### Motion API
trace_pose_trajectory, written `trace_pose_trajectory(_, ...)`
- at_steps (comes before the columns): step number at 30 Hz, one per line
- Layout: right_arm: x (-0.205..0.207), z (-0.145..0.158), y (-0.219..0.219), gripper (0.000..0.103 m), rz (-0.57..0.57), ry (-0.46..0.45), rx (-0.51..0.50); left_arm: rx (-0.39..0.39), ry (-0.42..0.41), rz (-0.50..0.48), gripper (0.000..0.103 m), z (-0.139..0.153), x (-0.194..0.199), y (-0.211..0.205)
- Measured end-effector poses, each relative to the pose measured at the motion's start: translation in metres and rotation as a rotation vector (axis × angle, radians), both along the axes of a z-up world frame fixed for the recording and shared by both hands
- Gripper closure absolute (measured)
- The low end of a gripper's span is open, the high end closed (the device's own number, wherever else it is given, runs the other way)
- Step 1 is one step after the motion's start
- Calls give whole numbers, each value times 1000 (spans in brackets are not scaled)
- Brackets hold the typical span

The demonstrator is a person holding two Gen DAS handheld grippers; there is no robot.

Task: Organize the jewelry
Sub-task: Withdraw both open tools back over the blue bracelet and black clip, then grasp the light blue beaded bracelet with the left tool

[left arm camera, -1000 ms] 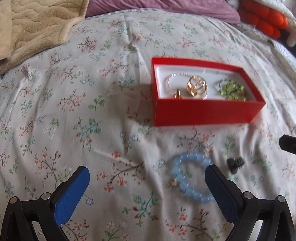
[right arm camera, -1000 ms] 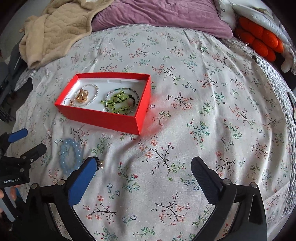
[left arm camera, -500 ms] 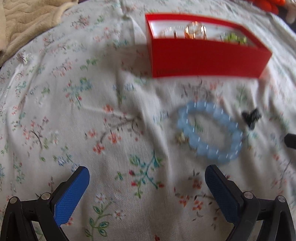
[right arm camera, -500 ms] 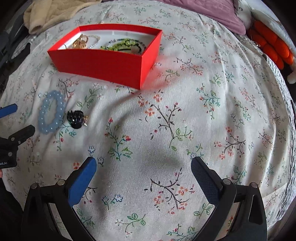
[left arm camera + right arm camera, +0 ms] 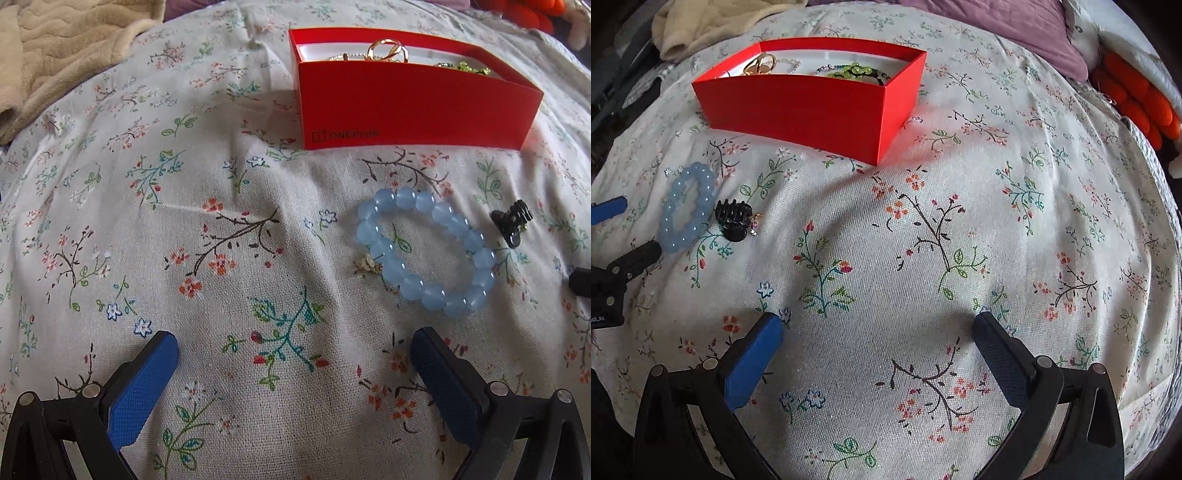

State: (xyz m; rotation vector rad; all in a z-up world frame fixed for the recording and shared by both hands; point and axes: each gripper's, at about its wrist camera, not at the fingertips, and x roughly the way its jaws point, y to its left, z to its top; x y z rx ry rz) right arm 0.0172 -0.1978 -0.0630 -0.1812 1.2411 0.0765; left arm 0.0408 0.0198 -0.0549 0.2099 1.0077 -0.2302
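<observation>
Bracelet (image 5: 424,254) on sheet (image 5: 221,221), near red box (image 5: 413,107); clip (image 5: 513,223) just beside it. Left gripper (image 5: 293,350) and right gripper (image 5: 877,330) both spread wide, empty.

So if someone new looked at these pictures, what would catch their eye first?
Probably the red box, bright against the floral bedspread, with gold and green jewelry showing inside. Next, the blue bead bracelet lying loose in front of the box, with a black hair clip just to its right. Both the left gripper and the right gripper hang open and empty.
</observation>
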Motion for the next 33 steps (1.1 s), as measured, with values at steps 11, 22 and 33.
trace_pose_trajectory(11, -4, 0, 6, 0, 2, -36, -5, -17, -13, -33, 0, 2, 4, -1)
trace_pose_trajectory(22, 7, 3, 8, 0, 22, 6, -16, -106, 4, -159, 9, 12, 2, -22)
trace_pose_trajectory(33, 8, 5, 8, 0, 20, 18, -7, -408, 143, -84, 50, 25, 11, -17)
